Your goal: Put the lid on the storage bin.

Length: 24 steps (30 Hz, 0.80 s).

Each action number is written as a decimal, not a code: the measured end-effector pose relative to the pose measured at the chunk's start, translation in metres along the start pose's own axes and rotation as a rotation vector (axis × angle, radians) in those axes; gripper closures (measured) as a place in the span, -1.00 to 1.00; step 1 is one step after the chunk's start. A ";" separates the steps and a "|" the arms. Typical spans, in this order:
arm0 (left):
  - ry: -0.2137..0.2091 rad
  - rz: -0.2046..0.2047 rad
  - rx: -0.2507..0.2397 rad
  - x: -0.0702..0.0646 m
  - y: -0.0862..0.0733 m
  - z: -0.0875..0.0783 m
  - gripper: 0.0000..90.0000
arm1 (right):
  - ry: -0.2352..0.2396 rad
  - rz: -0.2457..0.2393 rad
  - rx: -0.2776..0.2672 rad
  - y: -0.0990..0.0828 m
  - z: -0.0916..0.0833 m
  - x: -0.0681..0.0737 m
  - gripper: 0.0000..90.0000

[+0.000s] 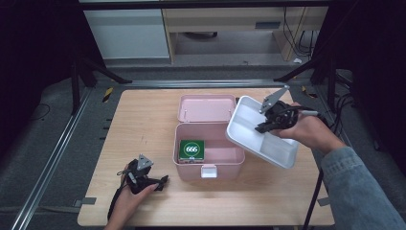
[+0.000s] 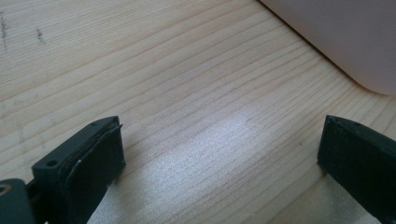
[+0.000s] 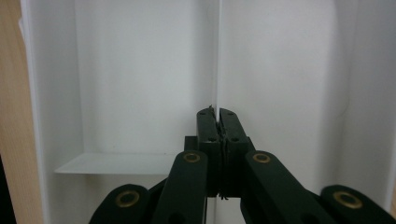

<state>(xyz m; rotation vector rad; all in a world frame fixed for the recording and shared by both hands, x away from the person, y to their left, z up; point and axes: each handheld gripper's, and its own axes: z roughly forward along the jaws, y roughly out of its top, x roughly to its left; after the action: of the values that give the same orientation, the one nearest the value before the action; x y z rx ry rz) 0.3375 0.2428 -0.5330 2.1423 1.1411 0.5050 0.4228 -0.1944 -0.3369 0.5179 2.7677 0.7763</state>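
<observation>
— Bench from the high view: what sits on it?

— Pink box, lid thrown back. Inside, at the left, a green pack with a white oval on it. The white tray hangs tilted over the box's right edge, clear of the bench.

— Who holds the tray?

— The right gripper, reaching into it from the far right side. The left gripper rests low on the bench, near the front left corner of the box, touching neither box nor tray.

— And the left gripper view?

— Jaws stand wide apart with bare wood grain of the bench between them, nothing held. A rounded pink corner of the box shows at top right, well ahead of the jaws.

— Right gripper view?

— The right gripper is clamped shut on the thin divider that splits the tray into compartments; the wall runs straight up from between the pads. A cross partition lies to the left of the jaws. A strip of bench shows along the left edge.
</observation>
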 end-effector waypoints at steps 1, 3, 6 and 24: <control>-0.001 0.001 0.002 0.000 0.000 0.000 -1.00 | 0.002 -0.014 0.004 0.007 0.002 0.000 0.99; -0.001 0.002 0.002 0.000 0.000 0.000 -1.00 | 0.011 -0.040 0.013 0.021 0.006 0.001 0.99; -0.001 0.002 0.001 0.000 0.000 0.000 -1.00 | 0.016 -0.063 0.020 0.035 0.011 0.003 0.99; -0.003 0.002 0.005 0.000 0.000 0.000 -1.00 | 0.088 -0.202 0.044 0.103 0.048 0.018 0.99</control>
<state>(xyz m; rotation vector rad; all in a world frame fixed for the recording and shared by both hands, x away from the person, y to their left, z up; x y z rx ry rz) 0.3376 0.2431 -0.5326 2.1474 1.1400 0.5001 0.4487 -0.0831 -0.3243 0.2110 2.8654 0.7082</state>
